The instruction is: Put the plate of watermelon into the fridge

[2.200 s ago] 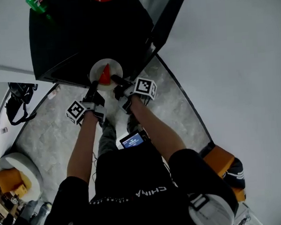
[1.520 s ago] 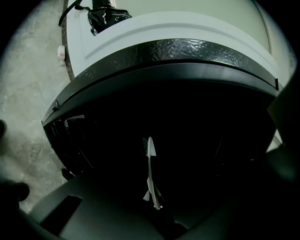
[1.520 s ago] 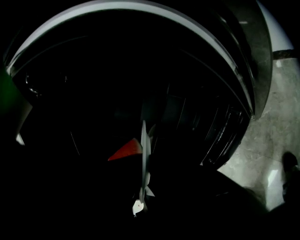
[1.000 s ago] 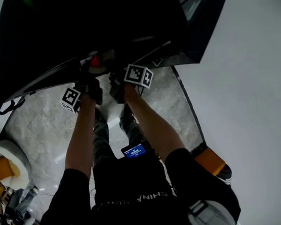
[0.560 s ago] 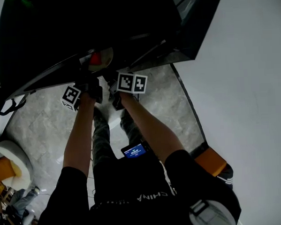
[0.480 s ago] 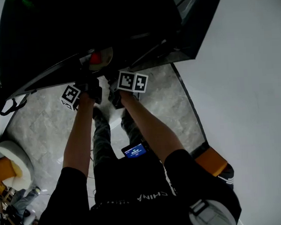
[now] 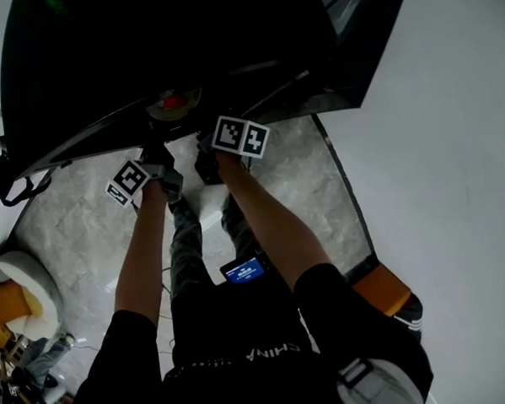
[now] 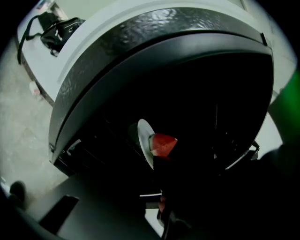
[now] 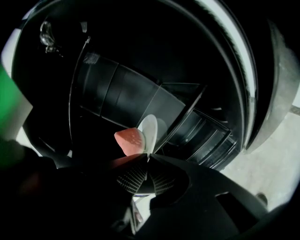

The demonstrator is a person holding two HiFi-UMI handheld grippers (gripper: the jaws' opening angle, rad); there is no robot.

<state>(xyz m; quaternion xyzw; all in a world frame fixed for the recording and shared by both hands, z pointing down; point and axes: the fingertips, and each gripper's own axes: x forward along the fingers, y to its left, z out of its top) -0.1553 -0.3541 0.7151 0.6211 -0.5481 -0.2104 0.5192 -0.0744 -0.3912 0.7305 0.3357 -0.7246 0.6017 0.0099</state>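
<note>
Two grippers, left (image 8: 157,165) and right (image 9: 145,161), each pinch the plate (image 9: 149,131) rim at their tips, melon (image 9: 130,140) just past them, inside the dark fridge (image 7: 144,59); best hold level, seat it, then release both together.

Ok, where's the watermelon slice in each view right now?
Head view: the watermelon slice is upper centre-left, at the mouth of the dark fridge.
Left gripper view: near the centre, slightly below the middle.
Right gripper view: just left of centre, below the middle.
Shared landmark: the white plate it sits on.
</note>
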